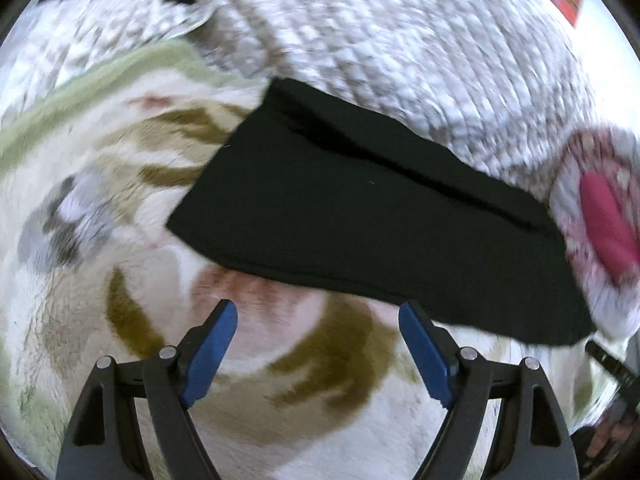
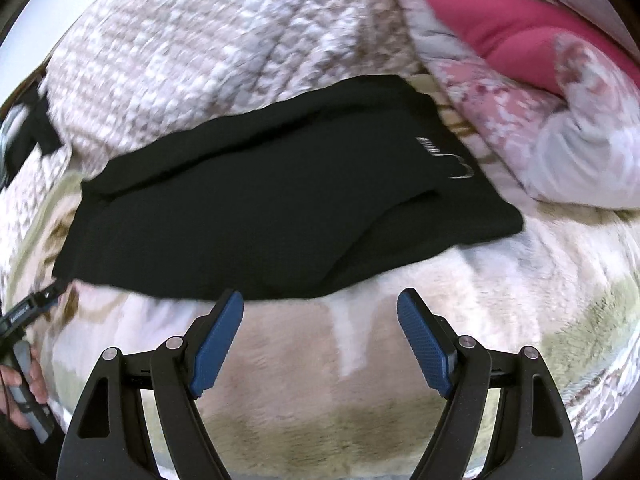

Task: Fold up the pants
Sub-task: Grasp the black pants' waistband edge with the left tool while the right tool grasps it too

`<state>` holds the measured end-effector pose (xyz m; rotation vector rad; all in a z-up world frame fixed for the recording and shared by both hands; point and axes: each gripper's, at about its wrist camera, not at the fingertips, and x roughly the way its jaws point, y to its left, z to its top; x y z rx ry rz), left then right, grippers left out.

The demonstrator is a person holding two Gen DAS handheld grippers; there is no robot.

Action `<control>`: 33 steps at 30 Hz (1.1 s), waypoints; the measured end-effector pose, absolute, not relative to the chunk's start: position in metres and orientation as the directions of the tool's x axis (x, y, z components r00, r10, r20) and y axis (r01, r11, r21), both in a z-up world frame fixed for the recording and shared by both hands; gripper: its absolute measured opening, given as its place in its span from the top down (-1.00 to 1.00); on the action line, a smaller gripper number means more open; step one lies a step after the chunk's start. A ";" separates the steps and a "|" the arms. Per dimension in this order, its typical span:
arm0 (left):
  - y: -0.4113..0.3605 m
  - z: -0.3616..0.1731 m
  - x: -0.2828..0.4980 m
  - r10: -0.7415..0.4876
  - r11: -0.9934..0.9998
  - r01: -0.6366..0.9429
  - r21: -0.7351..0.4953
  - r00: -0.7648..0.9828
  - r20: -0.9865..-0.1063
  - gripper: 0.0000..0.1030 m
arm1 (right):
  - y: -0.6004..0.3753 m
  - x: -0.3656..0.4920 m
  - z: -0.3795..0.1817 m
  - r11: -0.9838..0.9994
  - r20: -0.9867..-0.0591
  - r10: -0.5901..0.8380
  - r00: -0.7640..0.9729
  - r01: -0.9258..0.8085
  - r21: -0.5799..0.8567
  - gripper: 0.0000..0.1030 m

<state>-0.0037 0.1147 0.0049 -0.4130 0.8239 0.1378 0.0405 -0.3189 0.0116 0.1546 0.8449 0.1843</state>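
The black pants lie folded flat on a fuzzy patterned blanket. In the right wrist view the pants show a small white logo near their right end. My left gripper is open and empty, just in front of the pants' near edge. My right gripper is open and empty, hovering at the pants' near edge. The left gripper's tip shows at the pants' left end in the right wrist view.
A white and beige knitted cover lies behind the pants. A pink and white floral quilt is bunched at the right. The fuzzy blanket spreads in front of the grippers.
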 end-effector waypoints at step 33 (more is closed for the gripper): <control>0.151 0.006 0.043 0.034 0.869 -0.377 -0.320 0.690 -0.723 0.89 | -0.394 0.115 0.001 0.832 -0.626 0.306 0.717 0.118 0.542 0.90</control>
